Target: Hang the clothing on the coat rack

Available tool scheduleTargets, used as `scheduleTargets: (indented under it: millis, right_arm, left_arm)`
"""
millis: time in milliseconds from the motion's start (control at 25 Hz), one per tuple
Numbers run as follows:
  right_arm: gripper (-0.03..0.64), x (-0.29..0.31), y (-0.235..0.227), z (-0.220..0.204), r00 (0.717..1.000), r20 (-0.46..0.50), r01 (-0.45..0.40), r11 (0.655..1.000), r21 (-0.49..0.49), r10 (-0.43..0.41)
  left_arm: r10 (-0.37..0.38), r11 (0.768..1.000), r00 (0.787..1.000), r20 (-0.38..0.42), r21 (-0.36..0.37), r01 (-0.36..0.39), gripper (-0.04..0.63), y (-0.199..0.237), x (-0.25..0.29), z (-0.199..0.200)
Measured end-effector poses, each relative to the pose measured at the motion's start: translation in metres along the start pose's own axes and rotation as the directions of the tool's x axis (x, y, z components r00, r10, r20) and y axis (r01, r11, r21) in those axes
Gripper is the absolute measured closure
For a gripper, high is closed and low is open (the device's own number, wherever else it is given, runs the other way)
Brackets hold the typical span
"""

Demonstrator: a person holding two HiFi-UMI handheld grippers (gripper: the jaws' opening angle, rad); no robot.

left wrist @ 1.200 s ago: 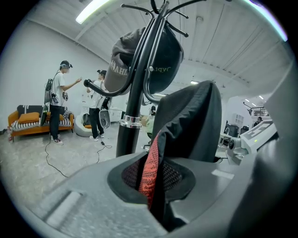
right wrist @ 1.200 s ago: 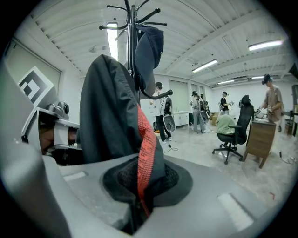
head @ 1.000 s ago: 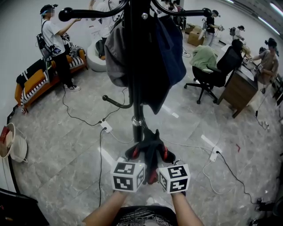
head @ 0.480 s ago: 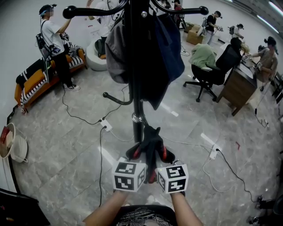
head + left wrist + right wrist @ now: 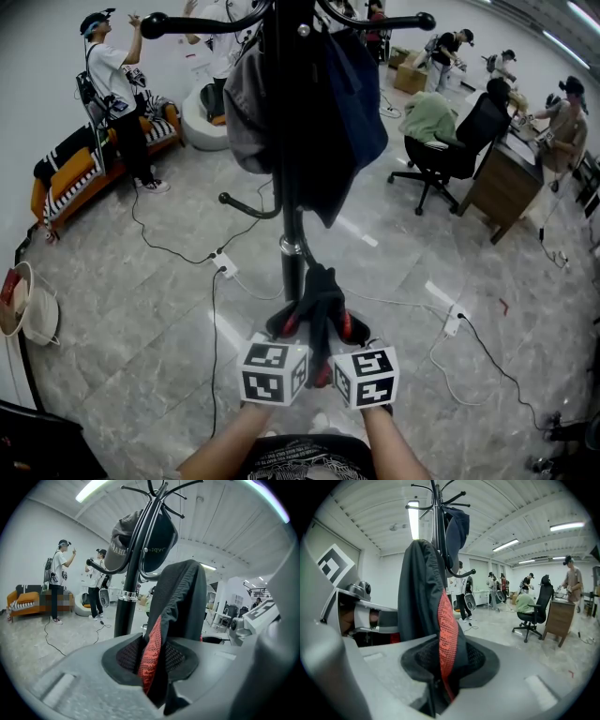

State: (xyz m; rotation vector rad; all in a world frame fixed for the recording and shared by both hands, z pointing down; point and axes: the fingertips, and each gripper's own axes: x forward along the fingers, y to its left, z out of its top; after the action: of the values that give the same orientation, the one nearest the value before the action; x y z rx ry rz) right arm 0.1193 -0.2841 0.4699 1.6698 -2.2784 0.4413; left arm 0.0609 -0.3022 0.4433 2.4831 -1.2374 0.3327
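Note:
A black garment with red trim (image 5: 320, 295) stands bunched at the foot of the black coat rack pole (image 5: 286, 141), and its top reaches up beside the pole. My left gripper (image 5: 294, 334) and right gripper (image 5: 339, 336) sit side by side just below it. Both pairs of jaws have just been opening. The cloth (image 5: 180, 602) still lies loosely between the left gripper (image 5: 152, 660) pads. It also runs (image 5: 423, 592) between the right gripper (image 5: 445, 660) pads. What holds the top of the garment is hidden.
A grey cap (image 5: 246, 112) and a navy garment (image 5: 356, 103) hang higher on the rack. Cables and power strips (image 5: 224, 267) lie on the tiled floor. Behind are a person by an orange sofa (image 5: 70, 173), a seated person on an office chair (image 5: 450, 150) and a desk (image 5: 511, 187).
Both grippers and the garment stay where they were. The person at the back left has lifted their arms higher.

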Motion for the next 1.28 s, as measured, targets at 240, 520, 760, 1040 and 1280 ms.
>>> scheduleTargets:
  millis: [240,520,760,1040,1280]
  right_arm:
    - [0.512,-0.004,0.001,0.001,1.000,0.012,0.004,1.000,0.004,-0.005]
    - [0.492,-0.008,0.002,0.003,1.000,0.026,0.011,1.000,0.000,-0.011]
    - [0.480,-0.011,0.002,0.005,0.999,0.034,0.022,1.000,-0.007,-0.022]
    - [0.465,-0.018,0.002,0.009,0.998,0.048,0.048,0.998,-0.027,-0.047]
    - [0.465,-0.022,0.004,0.011,0.997,0.057,0.063,0.998,-0.031,-0.061]
  left_arm:
    - [0.002,1.000,1.000,0.012,0.007,-0.003,0.522,-0.001,-0.003,0.001]
    - [0.008,1.000,0.999,0.031,0.027,-0.008,0.489,-0.003,-0.007,0.005]
    - [0.006,0.999,0.999,0.040,0.033,-0.007,0.468,-0.003,-0.010,0.007]
    - [-0.003,0.999,0.999,0.045,0.037,0.001,0.460,-0.006,-0.014,0.008]
    - [-0.007,0.999,0.999,0.046,0.039,0.005,0.460,-0.006,-0.018,0.008]
